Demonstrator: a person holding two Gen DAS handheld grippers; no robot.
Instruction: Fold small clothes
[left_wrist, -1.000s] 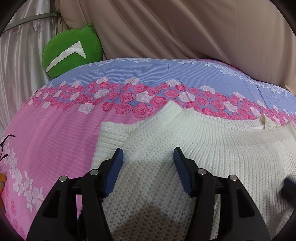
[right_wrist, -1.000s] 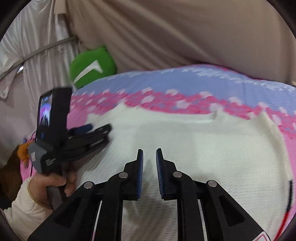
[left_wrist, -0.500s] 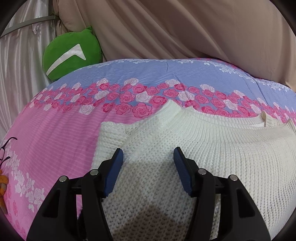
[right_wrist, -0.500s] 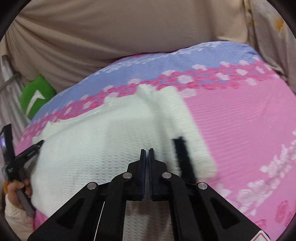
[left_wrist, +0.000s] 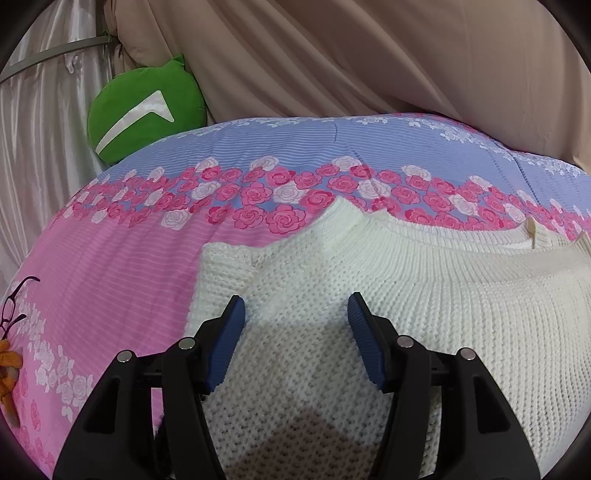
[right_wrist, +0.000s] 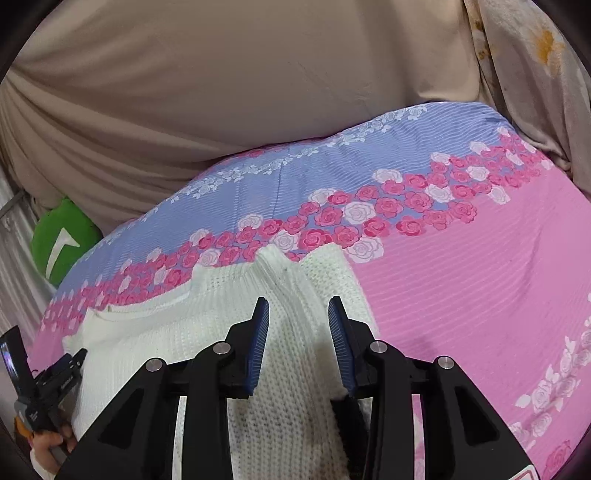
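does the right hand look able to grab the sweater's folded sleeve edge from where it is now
Probably yes. The right tongs hang open just above the white sweater, and the folded sleeve edge lies directly ahead with only knit and bare bedspread around it. Their jaws have just been opening, with nothing clamped.

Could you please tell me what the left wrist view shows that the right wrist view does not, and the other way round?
Only the left wrist view shows the eyeglasses and an orange item at the left edge of the bedspread.

Only the right wrist view shows the left gripper from outside, the hand holding it, and a floral cloth at upper right.

Both show the white knit sweater, the green cushion and the beige drape.
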